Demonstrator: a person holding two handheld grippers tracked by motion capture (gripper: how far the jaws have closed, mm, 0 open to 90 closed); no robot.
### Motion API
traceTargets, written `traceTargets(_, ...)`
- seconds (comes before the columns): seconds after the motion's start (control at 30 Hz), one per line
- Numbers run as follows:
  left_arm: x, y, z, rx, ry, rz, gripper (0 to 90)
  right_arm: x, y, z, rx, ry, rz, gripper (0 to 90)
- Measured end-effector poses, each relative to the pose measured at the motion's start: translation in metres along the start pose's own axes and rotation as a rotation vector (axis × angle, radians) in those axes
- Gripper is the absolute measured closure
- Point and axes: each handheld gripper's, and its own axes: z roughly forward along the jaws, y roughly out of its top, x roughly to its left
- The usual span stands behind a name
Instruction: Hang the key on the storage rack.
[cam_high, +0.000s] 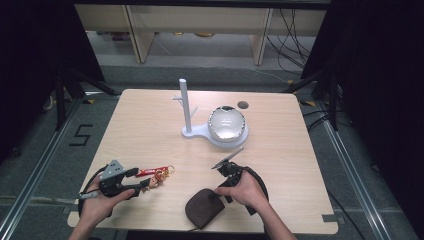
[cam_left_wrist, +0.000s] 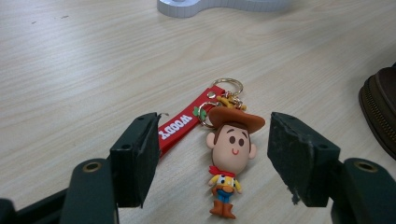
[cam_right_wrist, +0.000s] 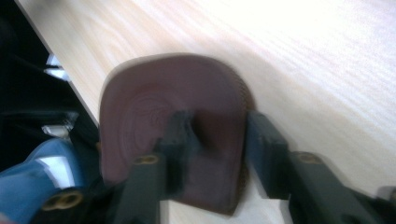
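Observation:
A cowboy-figure keychain (cam_high: 159, 173) with a red strap lies flat on the table's near left. My left gripper (cam_high: 142, 181) is open, and its jaws stand on either side of the figure (cam_left_wrist: 232, 142) without touching it (cam_left_wrist: 212, 149). A brown zip pouch (cam_high: 202, 207) lies at the front edge, near the middle. My right gripper (cam_high: 217, 192) points down at its right end. In the blurred right gripper view one jaw sits on top of the pouch (cam_right_wrist: 159, 102) and the other against its edge, with a fold of the pouch pinched between them (cam_right_wrist: 219, 135).
A white stand (cam_high: 184, 105) with an upright post and small pegs rises at the table's middle back. A shiny domed bowl (cam_high: 226, 123) sits on its base. The pouch's zip edge (cam_left_wrist: 380, 107) lies to the right of the keychain. The table's front edge runs just behind the pouch.

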Motion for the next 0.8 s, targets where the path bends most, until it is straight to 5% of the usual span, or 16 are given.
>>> traceTargets(0.47,0.002,-0.001,0.0,-0.007,-0.005,-0.003,33.6,0.006,0.003,-0.009,0.019,-0.034,-0.022,83.7)
traceTargets(0.57,0.003,-0.001,0.0,-0.008,-0.003,-0.001,33.6,0.007,0.003,-0.01,0.005,-0.011,-0.038,83.9)
traceTargets(0.8,0.002,-0.001,-0.002,-0.009,0.003,0.0,33.5,0.016,0.003,-0.025,-0.025,-0.06,-0.058,85.3)
